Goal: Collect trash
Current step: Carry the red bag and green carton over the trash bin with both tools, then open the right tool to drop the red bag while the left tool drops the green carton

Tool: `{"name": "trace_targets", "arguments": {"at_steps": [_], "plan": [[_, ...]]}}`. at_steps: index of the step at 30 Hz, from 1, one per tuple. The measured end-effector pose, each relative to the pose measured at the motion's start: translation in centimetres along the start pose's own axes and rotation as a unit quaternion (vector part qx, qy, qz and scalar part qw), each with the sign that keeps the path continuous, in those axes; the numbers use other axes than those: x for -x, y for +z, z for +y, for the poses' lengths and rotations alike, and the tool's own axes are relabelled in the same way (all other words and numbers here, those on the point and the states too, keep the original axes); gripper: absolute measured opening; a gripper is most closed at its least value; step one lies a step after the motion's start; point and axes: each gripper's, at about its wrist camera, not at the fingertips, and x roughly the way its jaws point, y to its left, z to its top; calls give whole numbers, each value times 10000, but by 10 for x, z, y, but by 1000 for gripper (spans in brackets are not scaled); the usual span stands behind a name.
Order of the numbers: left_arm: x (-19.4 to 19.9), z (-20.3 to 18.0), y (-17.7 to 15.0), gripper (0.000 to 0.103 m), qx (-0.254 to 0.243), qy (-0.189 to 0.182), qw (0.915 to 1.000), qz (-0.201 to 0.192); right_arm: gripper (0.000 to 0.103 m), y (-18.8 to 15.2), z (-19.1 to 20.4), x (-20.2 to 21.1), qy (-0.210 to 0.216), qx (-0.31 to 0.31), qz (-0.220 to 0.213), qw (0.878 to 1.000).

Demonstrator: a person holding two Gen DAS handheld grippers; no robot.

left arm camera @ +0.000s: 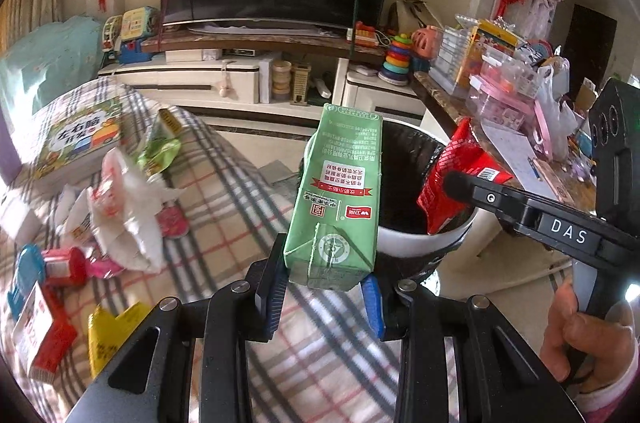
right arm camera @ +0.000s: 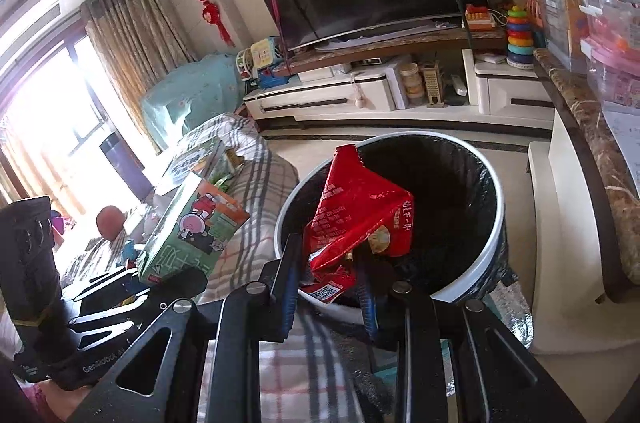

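At the bottom centre of the left wrist view, the left gripper (left arm camera: 326, 277) has its blue-padded fingers (left arm camera: 271, 297) closed partway onto the bottom end of a green drink carton (left arm camera: 340, 195). The carton stands nearly upright, long axis running up the frame and leaning a little right, its top reaching the near rim of the white bin (left arm camera: 420, 243) lined with a black bag. At centre right the right gripper (left arm camera: 454, 183) pinches a crumpled red snack wrapper (left arm camera: 452, 175) over the bin's mouth. In the right wrist view that gripper (right arm camera: 328, 287) is narrowed on the wrapper's (right arm camera: 352, 215) lower edge, the wrapper rising up-frame above the bin (right arm camera: 480, 263). More litter lies on the plaid cloth (left arm camera: 224, 207) at the left.
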Motion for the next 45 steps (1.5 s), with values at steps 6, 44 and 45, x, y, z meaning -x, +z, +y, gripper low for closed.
{"name": "trace_targets", "arguments": {"at_steps": [6,44,45], "plan": [[-19,-10,12,32,-84,-45,9999,91,26,7,-14,-4,-76,-47,26,10000],[-90,-36,56,50,-62,-28,9987,496,40,23,-59,-31,-101,-309,374,9988],[-89,-35,56,51,-36,-13,9988,478,42,23,-60,-30,-91,-322,365,9988]]}}
